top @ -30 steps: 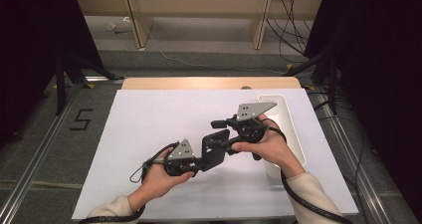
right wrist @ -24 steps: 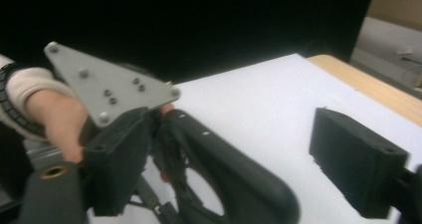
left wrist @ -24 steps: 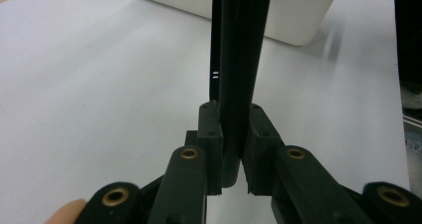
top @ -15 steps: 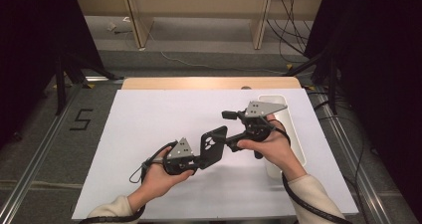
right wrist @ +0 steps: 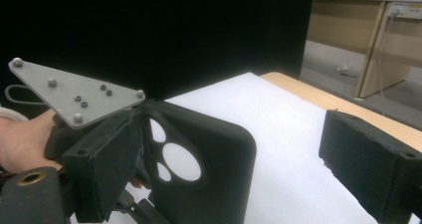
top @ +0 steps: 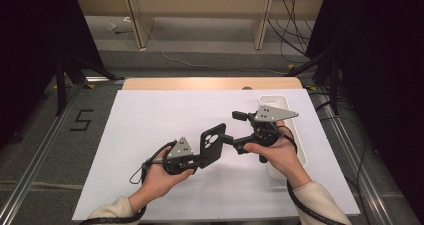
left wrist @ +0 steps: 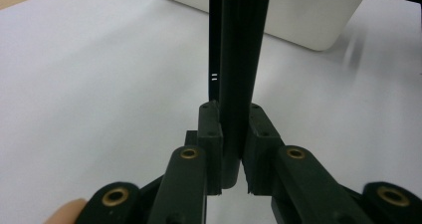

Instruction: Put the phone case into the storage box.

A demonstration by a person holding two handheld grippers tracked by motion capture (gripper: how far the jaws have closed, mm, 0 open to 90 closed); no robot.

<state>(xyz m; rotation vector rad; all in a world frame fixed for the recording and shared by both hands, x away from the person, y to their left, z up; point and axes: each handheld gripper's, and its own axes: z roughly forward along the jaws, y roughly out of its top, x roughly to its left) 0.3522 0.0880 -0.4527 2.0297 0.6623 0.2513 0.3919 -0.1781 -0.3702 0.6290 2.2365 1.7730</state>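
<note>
Black phone case (top: pixel 212 144) sits just below the centre of the high view, standing on edge above the white sheet (top: pixel 150 130) and clamped by the left gripper (top: pixel 200 160). And the left gripper view confirms it: the 2 jaws are pinched on the case's thin edge (left wrist: pixel 234 84), pads pressed against both of its faces, the case rising straight up the middle of the frame. The left hand (top: pixel 160 177) comes in from the lower left of the high view, wrapped around the gripper body under its grey three-cornered plate (top: pixel 180 147).

Over to the right gripper (top: pixel 235 130), right of centre in the high view, held by the right hand (top: pixel 280 152). Its jaws have just been opening and now stand wide apart, one near the case's right edge, the other higher up; neither pad presses on anything. In the right gripper view, the case (right wrist: pixel 199 169) shows its camera cut-outs (3 round holes) at lower centre, with 1 jaw at the lower left in front of it and the other far off at the right edge. Whether the near jaw grazes the case is hard to judge from this angle.

Behind the right hand, a white tray (top: pixel 295 135) lies along the right side of the sheet, and the wooden table edge (top: pixel 210 83) runs across the top.
</note>
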